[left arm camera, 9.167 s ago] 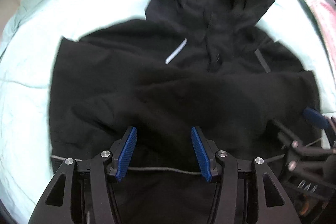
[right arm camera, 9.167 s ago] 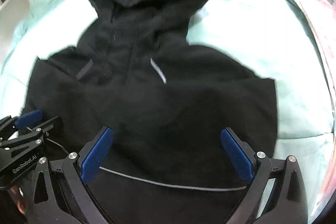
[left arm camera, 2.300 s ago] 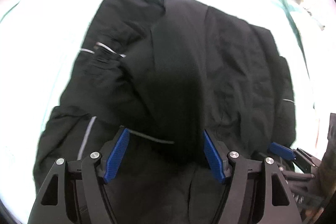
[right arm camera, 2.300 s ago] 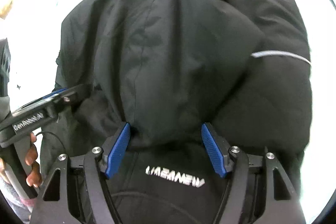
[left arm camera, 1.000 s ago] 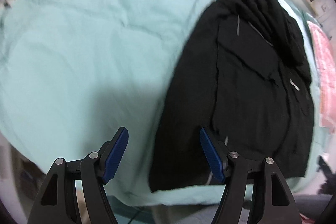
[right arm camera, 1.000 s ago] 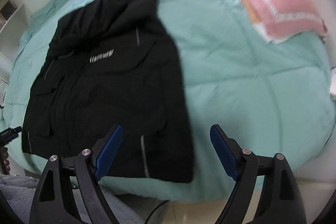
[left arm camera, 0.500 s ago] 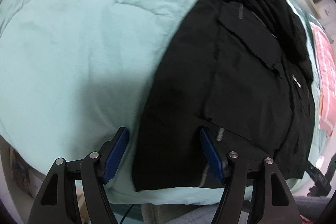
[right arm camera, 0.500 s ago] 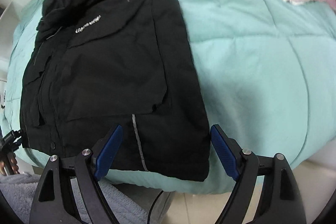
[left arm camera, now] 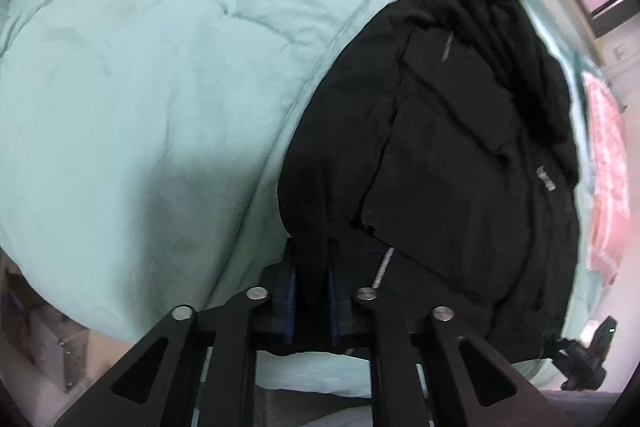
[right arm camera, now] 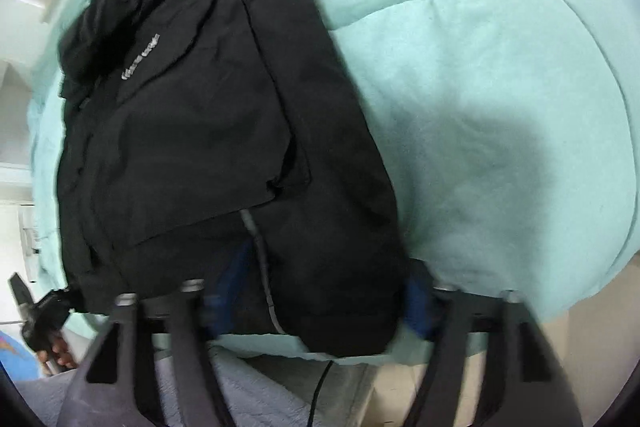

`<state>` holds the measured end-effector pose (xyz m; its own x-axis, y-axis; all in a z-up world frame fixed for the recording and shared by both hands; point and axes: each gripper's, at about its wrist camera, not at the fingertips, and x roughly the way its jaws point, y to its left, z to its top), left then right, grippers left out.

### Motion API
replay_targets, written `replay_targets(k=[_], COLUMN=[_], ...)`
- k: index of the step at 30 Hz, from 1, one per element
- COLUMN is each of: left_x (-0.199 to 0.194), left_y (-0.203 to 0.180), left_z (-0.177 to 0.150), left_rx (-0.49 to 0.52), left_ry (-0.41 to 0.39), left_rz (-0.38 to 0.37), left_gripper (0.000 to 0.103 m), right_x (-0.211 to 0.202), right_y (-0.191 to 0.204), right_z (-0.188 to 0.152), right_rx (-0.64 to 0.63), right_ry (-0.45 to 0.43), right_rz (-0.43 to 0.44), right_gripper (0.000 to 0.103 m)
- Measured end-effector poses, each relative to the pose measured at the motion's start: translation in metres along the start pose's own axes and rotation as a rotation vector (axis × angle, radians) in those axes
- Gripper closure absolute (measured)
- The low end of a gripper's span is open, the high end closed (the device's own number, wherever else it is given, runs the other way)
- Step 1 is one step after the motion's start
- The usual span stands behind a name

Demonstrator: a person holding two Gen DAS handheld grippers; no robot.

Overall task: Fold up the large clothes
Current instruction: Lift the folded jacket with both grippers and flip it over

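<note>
Both tongs newly around jacket (left arm camera: 460, 155) hem

Loads of open bed either side of the jacket

The jacket (left arm camera: 460, 155) takes up a strip down the middle of the bed (left arm camera: 140, 87); the green quilt to its left is totally bare. On the right side only the pink blanket (left arm camera: 608, 163) sits in the way.

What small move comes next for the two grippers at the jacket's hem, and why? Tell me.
Probably lift both bottom corners together and carry them toward the hood. The left gripper is pinched on the black jacket and the right gripper has been closing around its other corner.
</note>
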<state>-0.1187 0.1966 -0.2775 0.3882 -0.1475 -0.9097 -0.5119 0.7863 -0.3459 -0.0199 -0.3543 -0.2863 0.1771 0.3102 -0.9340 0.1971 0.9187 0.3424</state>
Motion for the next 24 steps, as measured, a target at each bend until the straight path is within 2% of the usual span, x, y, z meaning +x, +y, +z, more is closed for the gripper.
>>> replay_targets(k=[3,4,8,13,16,20,24], left_x=[-0.020,-0.027,-0.055,-0.082,-0.094,-0.112,-0.126], left_y=[0.001,0.001,-0.001,-0.029,-0.045,-0.061,-0.082], left_z=[0.001,0.002,0.011,0.031,0.045,0.069,0.099], left_rx=[-0.009,-0.015,-0.052,0.022,0.044,0.046,0.104], left_ry=[-0.039,-0.052,-0.131,-0.211,-0.256,-0.324,-0.383], left_rz=[-0.071,-0.091,-0.183,-0.222,-0.254,-0.333,-0.356], left_gripper=[0.093,0.094,0.094,0.094,0.093,0.093,0.093], right_x=[-0.016,-0.024,-0.059,-0.098,-0.119,-0.147,-0.172], right_y=[-0.001,0.002,0.012,0.015,0.025,0.048,0.072], right_z=[0.000,0.002,0.003,0.016,0.035,0.052,0.073], right_rx=[0.022,0.020,0.020,0.067,0.078,0.033,-0.016], right_ry=[-0.019,-0.035,-0.120,-0.223,-0.288,-0.369,-0.446], right_rz=[0.060,0.076,0.148,0.277,0.356,0.369,0.410], right_gripper=[0.081,0.083,0.085,0.086,0.088,0.089,0.090])
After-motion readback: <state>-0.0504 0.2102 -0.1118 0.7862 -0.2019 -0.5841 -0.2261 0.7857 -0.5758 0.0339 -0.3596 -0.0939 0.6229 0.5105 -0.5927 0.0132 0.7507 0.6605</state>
